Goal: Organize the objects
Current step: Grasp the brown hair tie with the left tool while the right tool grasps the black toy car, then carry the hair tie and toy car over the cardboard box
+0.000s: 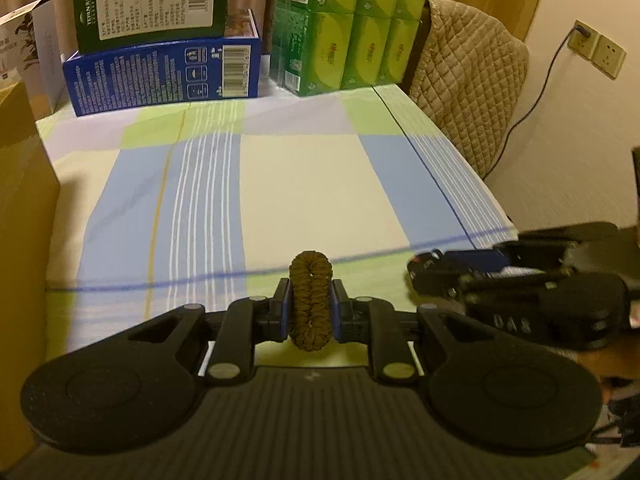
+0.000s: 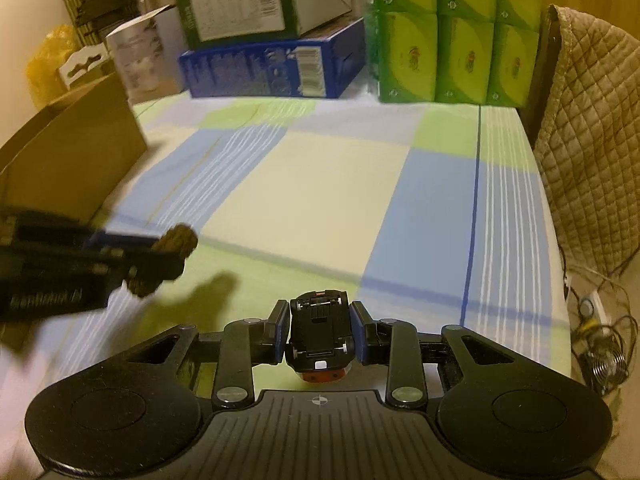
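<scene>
Cardboard box sits at 9 o'clock on the table, open top facing up, likely the drop target for both items, though that is a guess from the task.

Left gripper is clamped on a brown hair scrunchie, pads squeezing the ring flat from both sides so it stands upright on edge between them. Squashing it this way probably keeps the soft loop from slipping. It is lifted off the checked cloth; in the right wrist view it hangs at 9 o'clock with its shadow on the cloth below. Scrunchie looks ribbed, fabric-covered, dull brown, a closed loop pinched into a narrow oval.

Right gripper is closed on a small toy car, held by its flanks with the black underside facing the camera, an orange-red body peeking out at 6 o'clock. Side grip suits the rigid shell. Car is also off the table.

Background at 12 o'clock: blue box with green box stacked on it, green tissue packs toward 1 o'clock, quilted chair cover at 3 o'clock. All well apart from both grippers.
</scene>
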`<act>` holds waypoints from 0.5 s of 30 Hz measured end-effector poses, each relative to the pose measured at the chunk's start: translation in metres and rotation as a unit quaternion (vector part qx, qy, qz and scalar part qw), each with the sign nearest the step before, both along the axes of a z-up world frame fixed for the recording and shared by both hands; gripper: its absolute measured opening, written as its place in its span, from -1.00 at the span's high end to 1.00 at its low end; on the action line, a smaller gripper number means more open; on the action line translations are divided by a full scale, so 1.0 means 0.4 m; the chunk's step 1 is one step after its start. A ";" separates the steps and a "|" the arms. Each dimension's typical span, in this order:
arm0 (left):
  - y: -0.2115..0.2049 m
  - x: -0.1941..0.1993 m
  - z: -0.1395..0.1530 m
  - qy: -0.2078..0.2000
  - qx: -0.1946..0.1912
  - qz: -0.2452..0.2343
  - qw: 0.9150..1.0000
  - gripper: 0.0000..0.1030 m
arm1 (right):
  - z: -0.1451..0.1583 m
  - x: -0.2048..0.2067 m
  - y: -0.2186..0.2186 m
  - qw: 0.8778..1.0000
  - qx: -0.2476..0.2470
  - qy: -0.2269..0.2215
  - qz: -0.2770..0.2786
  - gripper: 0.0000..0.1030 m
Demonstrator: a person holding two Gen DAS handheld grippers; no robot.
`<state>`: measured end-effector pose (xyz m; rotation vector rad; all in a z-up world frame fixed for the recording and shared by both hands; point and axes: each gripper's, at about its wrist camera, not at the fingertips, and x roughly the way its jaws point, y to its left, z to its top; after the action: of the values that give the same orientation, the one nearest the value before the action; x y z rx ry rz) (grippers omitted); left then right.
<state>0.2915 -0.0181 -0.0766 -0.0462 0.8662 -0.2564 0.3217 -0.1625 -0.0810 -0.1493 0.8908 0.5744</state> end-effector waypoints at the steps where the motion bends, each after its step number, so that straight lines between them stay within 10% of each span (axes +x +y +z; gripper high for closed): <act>1: 0.001 -0.014 0.000 0.002 0.000 0.000 1.000 0.69 | 0.000 -0.017 -0.005 1.000 0.003 0.004 0.000 0.44; 15: 0.008 -0.181 0.039 0.026 0.000 -0.002 1.000 0.69 | 0.069 -0.176 -0.044 0.999 0.021 0.019 -0.020 0.44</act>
<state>0.2191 -0.0149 -0.0609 -0.0526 0.9180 -0.2596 0.2511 -0.1803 -0.0534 -0.0833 0.9171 0.5600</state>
